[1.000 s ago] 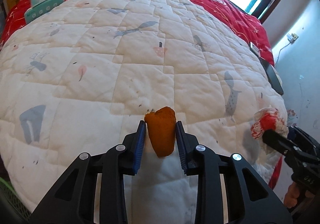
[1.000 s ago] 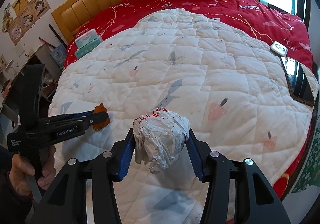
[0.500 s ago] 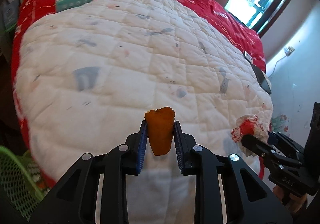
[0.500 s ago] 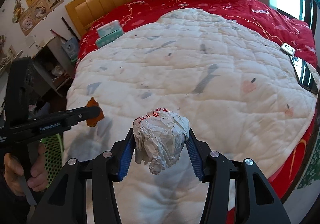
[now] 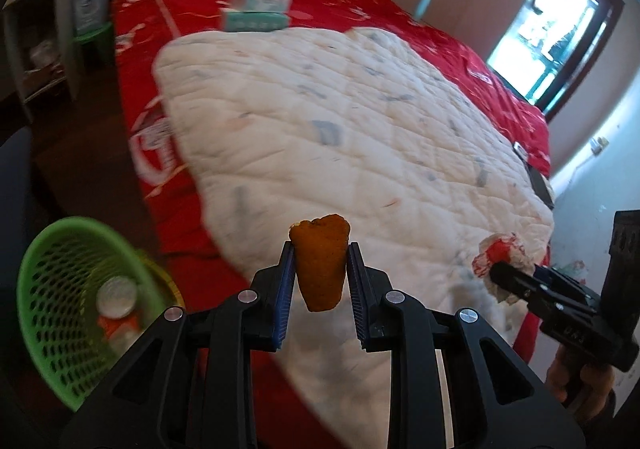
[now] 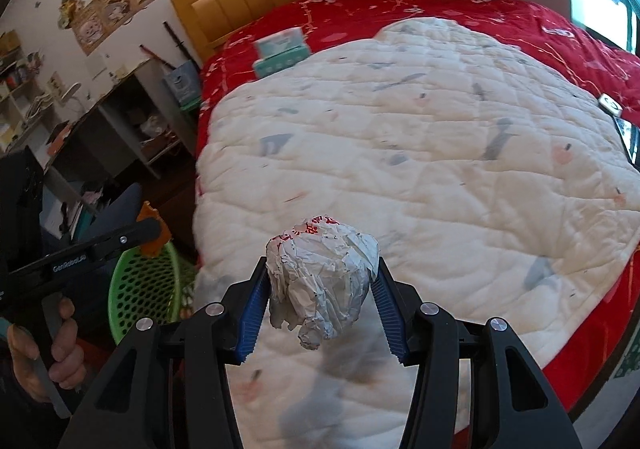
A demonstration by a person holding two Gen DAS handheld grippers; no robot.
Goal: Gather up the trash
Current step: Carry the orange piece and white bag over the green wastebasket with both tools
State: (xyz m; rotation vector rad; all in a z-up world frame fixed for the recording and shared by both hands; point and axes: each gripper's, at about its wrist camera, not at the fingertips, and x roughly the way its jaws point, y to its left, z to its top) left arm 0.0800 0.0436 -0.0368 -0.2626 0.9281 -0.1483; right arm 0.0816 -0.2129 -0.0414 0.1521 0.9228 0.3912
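Note:
My left gripper (image 5: 319, 269) is shut on an orange peel (image 5: 320, 263), held in the air over the near edge of the bed. My right gripper (image 6: 320, 289) is shut on a crumpled white paper ball with red print (image 6: 322, 279), also off the quilt. In the left wrist view the paper ball (image 5: 502, 253) and the right gripper (image 5: 496, 273) show at the right. A green mesh basket (image 5: 60, 289) stands on the floor at the lower left, with a lidded cup in it. In the right wrist view the left gripper (image 6: 154, 231) holds the orange peel (image 6: 152, 233) just above the basket (image 6: 138, 289).
A white quilt (image 6: 420, 153) covers a bed with a red cover (image 5: 136, 61). Tissue packs (image 5: 256, 11) lie near the headboard. A phone and tablet (image 6: 628, 129) rest at the quilt's right edge. A desk and shelves (image 6: 120, 121) stand left of the bed.
Both grippers have swung left away from the middle of the quilt toward the bed's near corner, still holding their pieces. The green basket has come into both views.

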